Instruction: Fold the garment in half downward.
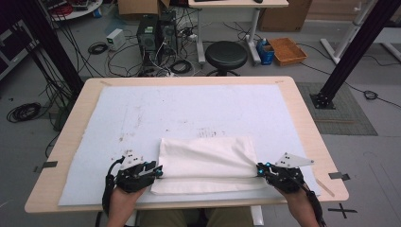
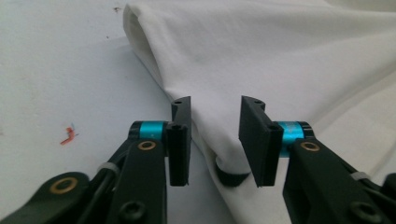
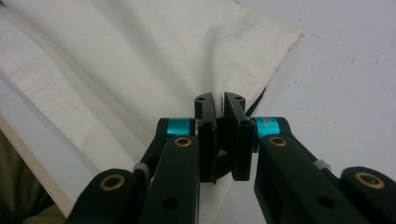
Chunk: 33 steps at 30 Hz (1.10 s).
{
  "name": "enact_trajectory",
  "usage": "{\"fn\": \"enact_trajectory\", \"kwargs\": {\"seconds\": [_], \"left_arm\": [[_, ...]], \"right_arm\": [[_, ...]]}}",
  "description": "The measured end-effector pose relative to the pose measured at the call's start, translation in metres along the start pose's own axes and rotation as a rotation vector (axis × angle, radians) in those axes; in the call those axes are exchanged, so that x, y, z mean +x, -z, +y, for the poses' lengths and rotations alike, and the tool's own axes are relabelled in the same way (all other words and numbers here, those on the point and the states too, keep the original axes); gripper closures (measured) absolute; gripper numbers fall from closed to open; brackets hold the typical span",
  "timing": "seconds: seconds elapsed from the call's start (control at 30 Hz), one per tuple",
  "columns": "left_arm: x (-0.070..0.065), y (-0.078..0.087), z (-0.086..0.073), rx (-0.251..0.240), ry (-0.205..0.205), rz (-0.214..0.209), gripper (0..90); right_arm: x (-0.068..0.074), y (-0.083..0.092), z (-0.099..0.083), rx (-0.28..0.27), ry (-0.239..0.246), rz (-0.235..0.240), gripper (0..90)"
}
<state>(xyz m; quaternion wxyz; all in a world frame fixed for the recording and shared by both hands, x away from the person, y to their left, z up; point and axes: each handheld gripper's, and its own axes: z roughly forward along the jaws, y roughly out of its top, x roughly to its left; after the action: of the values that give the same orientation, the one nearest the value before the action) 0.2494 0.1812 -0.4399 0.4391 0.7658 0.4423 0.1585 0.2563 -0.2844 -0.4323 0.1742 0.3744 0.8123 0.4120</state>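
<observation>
A folded white cloth (image 1: 205, 163) lies on the white mat (image 1: 189, 109) near the table's front edge. My left gripper (image 1: 158, 171) sits at the cloth's left edge. In the left gripper view its jaws (image 2: 215, 140) stand open, and a fold of the cloth (image 2: 280, 60) rises between them without being pressed. My right gripper (image 1: 259, 169) is at the cloth's right edge. In the right gripper view it (image 3: 218, 102) is shut on the hem of the cloth (image 3: 116, 70), close to a corner.
The mat covers most of the wooden table (image 1: 71, 123). Beyond the far edge stand a black stool (image 1: 227, 54), computer towers (image 1: 156, 30), an orange tray (image 1: 287, 50) and loose cables on the floor. A black frame post (image 1: 359, 47) leans at the right.
</observation>
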Motion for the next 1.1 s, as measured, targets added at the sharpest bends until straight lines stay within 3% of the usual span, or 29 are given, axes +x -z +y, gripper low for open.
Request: {"fn": "enact_trajectory", "kwargs": {"seconds": [0.13, 0.27, 0.33, 0.5, 0.6, 0.87, 1.1], "left_arm": [[-0.003, -0.008, -0.005, 0.054, -0.03, -0.005, 61.6], [-0.006, -0.012, -0.003, 0.068, -0.073, 0.003, 77.0], [-0.007, -0.011, -0.003, 0.051, -0.076, 0.009, 80.5], [-0.005, 0.002, 0.001, -0.051, -0.044, -0.037, 82.3], [-0.002, 0.009, 0.001, -0.097, 0.007, -0.098, 82.5], [-0.001, 0.009, 0.0, -0.083, -0.009, -0.09, 82.4], [0.0, -0.003, -0.002, -0.022, -0.014, -0.062, 76.8]], "right_arm": [[0.0, -0.002, 0.0, 0.001, 0.004, 0.004, 84.3], [0.001, -0.002, 0.002, 0.004, 0.008, 0.006, 84.2], [0.002, -0.003, 0.002, 0.004, 0.009, 0.005, 84.3], [0.001, -0.002, 0.002, 0.003, 0.009, 0.006, 84.3], [0.001, -0.002, 0.002, 0.001, 0.009, 0.004, 84.3], [0.003, -0.001, 0.003, 0.0, 0.017, 0.008, 84.3], [0.004, -0.002, 0.003, 0.002, 0.023, 0.011, 84.3]]}}
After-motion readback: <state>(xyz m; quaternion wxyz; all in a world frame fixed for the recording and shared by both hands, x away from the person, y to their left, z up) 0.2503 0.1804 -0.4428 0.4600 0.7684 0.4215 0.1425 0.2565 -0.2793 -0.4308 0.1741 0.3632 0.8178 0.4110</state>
